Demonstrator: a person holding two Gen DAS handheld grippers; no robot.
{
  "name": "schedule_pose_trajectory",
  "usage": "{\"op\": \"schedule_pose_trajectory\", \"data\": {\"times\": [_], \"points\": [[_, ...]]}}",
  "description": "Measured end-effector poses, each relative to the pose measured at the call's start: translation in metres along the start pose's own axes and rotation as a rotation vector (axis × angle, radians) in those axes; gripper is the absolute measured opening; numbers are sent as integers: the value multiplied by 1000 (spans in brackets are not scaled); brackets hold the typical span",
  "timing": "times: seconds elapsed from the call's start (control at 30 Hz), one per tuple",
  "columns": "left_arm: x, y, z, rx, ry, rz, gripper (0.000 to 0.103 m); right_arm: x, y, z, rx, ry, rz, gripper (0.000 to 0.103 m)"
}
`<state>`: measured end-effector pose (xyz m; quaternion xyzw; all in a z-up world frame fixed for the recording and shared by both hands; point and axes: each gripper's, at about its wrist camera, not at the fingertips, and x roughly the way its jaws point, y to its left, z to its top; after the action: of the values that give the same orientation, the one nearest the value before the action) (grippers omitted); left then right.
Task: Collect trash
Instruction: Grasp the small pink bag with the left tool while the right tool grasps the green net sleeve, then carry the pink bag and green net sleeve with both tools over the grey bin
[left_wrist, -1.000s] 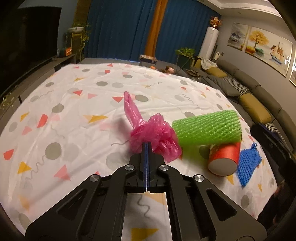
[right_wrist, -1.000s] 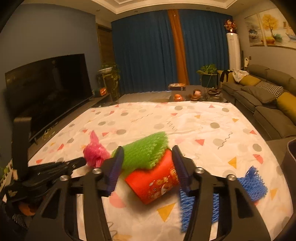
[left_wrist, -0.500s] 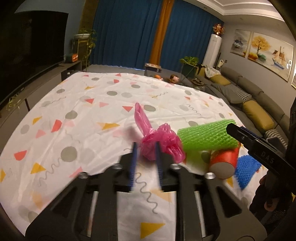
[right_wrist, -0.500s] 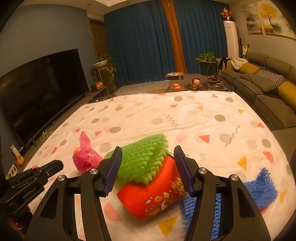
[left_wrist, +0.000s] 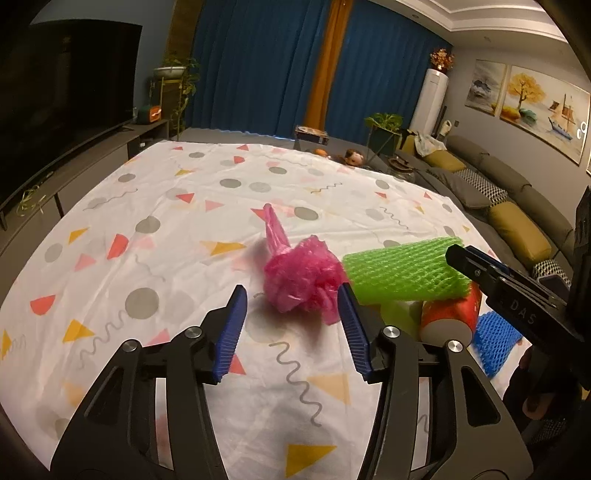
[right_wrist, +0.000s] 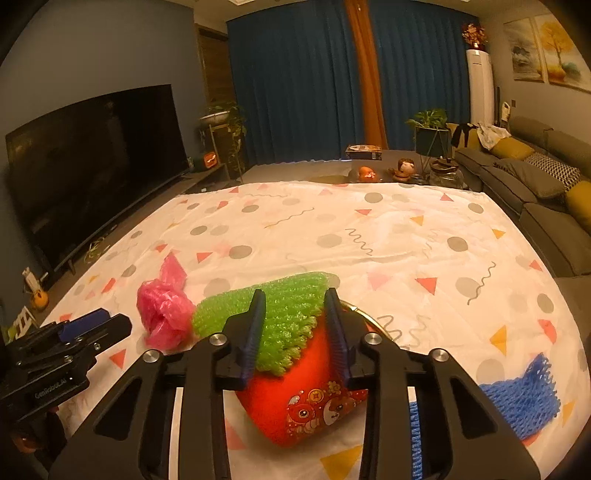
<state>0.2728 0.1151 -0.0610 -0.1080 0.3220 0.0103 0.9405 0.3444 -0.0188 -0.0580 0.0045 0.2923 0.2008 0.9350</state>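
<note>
The left gripper has just been opening; its jaws stand apart, released, with the pink bag lying free on the sheet at 12 o'clock. The right gripper has just been closing and pinches the green net lying atop the red cup; the blue net lies at 3 o'clock.

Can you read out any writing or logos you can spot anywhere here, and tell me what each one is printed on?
"DAS": on the right gripper body, seen from the left camera.
"GenRobot.AI": on the left gripper body, seen from the right camera.
Red can: cartoon print; any characters too small to read.
</note>
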Motion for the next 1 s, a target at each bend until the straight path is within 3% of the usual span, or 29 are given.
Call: {"op": "schedule_pose_trajectory", "data": {"times": [0.07, 0.23, 0.43, 0.53, 0.63, 0.7, 1.0], "points": [[0, 1, 1, -1, -2, -5, 53, -1, 2, -1, -17, 4, 11, 14], [4, -1, 7, 1, -14, -4, 67, -9, 6, -5, -37, -2, 32, 10], [33, 1, 12, -16, 61, -2, 68, -23, 8, -13, -26, 0, 64, 7], [43, 0, 10, -6, 104, -17, 43, -29, 10, -17, -17, 0, 84, 6], [41, -2, 9, 9, 95, -35, 26, -40, 13, -20, -17, -14, 88, 6], [38, -4, 7, 24, 88, -38, 2, -49, 15, -22, -16, -25, 89, 6], [-8, -11, -5, 62, 15, -53, 0, -99, 16, -37, 8, -82, 79, 5]]}}
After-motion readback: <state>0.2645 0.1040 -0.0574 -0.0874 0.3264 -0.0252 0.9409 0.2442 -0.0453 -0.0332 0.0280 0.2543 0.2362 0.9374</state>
